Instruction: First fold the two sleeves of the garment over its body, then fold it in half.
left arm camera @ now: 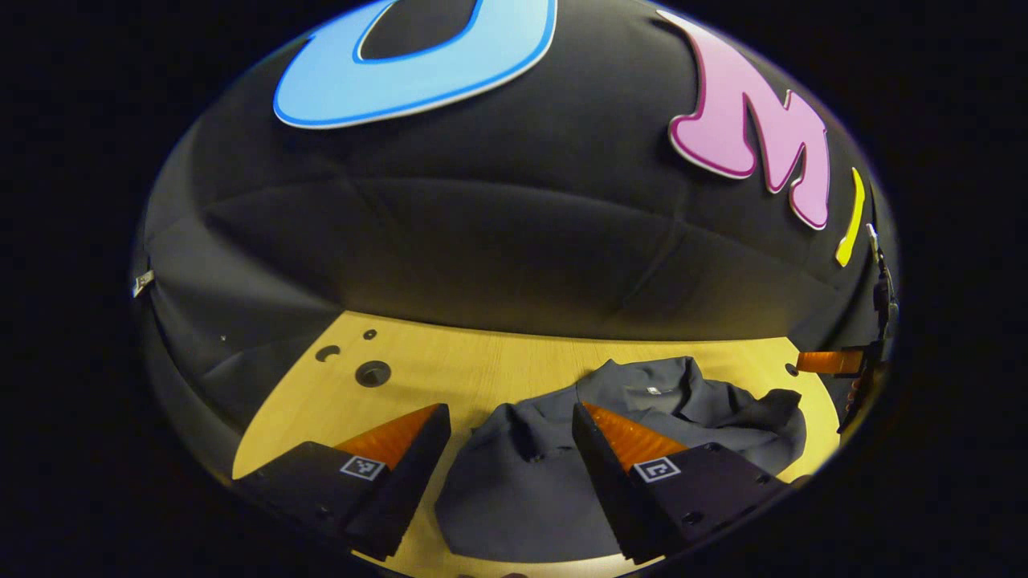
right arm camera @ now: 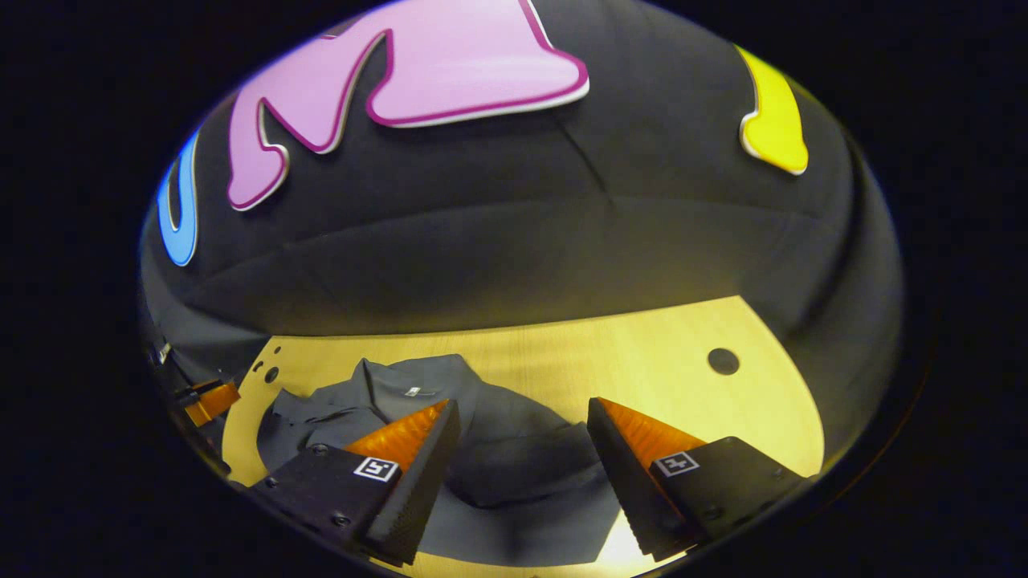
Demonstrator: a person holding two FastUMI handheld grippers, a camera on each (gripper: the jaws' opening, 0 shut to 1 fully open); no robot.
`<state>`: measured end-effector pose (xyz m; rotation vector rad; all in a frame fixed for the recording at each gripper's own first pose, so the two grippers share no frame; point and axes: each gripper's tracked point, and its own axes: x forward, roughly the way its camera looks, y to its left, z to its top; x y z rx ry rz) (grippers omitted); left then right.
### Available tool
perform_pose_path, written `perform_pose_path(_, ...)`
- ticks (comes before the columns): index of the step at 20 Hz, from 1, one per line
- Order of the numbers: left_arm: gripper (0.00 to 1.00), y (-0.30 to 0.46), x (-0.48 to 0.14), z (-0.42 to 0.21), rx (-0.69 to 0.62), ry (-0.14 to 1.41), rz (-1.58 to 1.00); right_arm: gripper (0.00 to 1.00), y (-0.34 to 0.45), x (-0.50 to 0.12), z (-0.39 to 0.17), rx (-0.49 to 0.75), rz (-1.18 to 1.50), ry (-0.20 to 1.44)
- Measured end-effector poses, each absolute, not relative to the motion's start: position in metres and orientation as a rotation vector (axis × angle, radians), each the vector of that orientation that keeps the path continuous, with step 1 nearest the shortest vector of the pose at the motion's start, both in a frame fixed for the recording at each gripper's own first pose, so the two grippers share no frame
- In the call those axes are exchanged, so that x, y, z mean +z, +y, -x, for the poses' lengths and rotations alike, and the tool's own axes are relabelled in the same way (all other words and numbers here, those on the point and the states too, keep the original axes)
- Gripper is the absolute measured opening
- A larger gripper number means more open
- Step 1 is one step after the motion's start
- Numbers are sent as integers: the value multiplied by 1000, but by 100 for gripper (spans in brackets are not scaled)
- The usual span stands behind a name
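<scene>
Now both the left gripper (left arm camera: 510, 437) and right gripper (right arm camera: 522, 433) hang wide open, holding nothing, over the rumpled gray shirt (left arm camera: 522, 490), so next grab the sleeve at 3 o'clock.

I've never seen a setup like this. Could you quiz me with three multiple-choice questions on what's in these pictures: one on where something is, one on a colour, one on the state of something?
1. Where does the garment lie?
A. On the wooden table
B. Hung on the wall
C. On the floor

2. What colour is the garment?
A. Bright red
B. Dark grey
C. White

3. How do the left gripper and right gripper stand?
A. Both clamped on a sleeve
B. One open, one clamped on the collar
C. Both open, holding nothing

Answers:
1. A: the cloth spreads across the light wood tabletop in both views.
2. B: the fabric is dark grey, with a small pale label at the collar.
3. C: in each view the two fingers stand wide apart above the garment, with nothing between them.
</scene>
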<state>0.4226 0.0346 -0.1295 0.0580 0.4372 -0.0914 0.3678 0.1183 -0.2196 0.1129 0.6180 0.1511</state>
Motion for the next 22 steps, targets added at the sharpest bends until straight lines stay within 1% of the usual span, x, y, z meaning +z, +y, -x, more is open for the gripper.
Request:
perform_pose_path(5,96,48,-77,-357,-75,338,-135,99,110,-165,-309,129,-47,499)
perform_pose_path(9,96,32,-46,-294,-152,311,-76,99,117,-141,-243,138,-79,494)
perform_pose_path(13,96,37,-16,-236,-159,240,-134,99,119,-119,-182,111,-95,461)
perform_pose_path(18,96,22,-6,-178,-155,185,-135,99,121,-107,-110,49,-118,450)
perform_pose_path(22,96,10,0,-149,-150,125,-127,99,120,-98,-74,23,-155,438)
